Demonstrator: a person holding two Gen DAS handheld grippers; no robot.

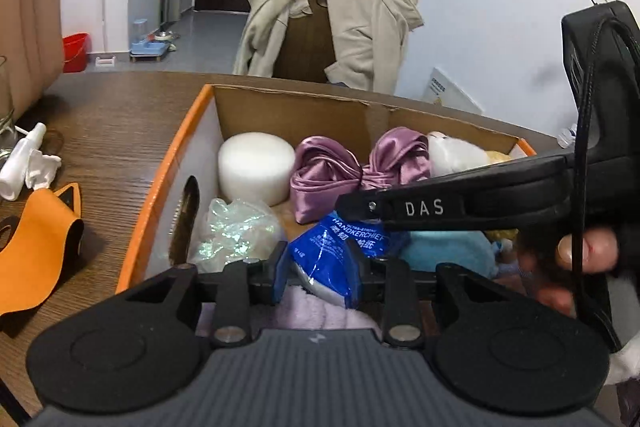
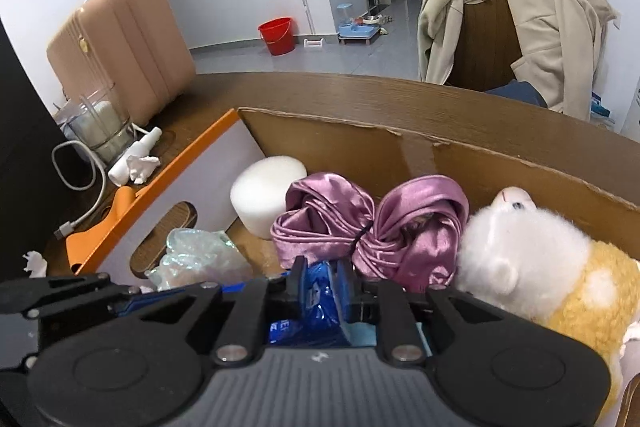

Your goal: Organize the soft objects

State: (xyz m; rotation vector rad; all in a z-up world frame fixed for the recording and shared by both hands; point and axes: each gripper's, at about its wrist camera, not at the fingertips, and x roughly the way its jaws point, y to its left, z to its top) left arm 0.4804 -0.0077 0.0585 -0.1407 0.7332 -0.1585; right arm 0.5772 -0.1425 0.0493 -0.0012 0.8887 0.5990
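cardboard box [image 2: 440,155] on table [image 1: 112,115] already holds foam, satin, plush; left tool [image 1: 320,277] and right tool [image 2: 320,291] both pinching blue tissue pack [image 1: 340,243] above it, unreleased.

Left gripper [image 1: 318,277] tilted down over the cardboard box [image 1: 280,107], jaws narrowed onto the blue tissue pack [image 1: 340,251]. Right gripper [image 2: 322,291] likewise angled down into the box, clamped on the same pack. Crossing in from the right in the left view, with a fingertip [image 1: 588,251] of the holding hand showing behind it.
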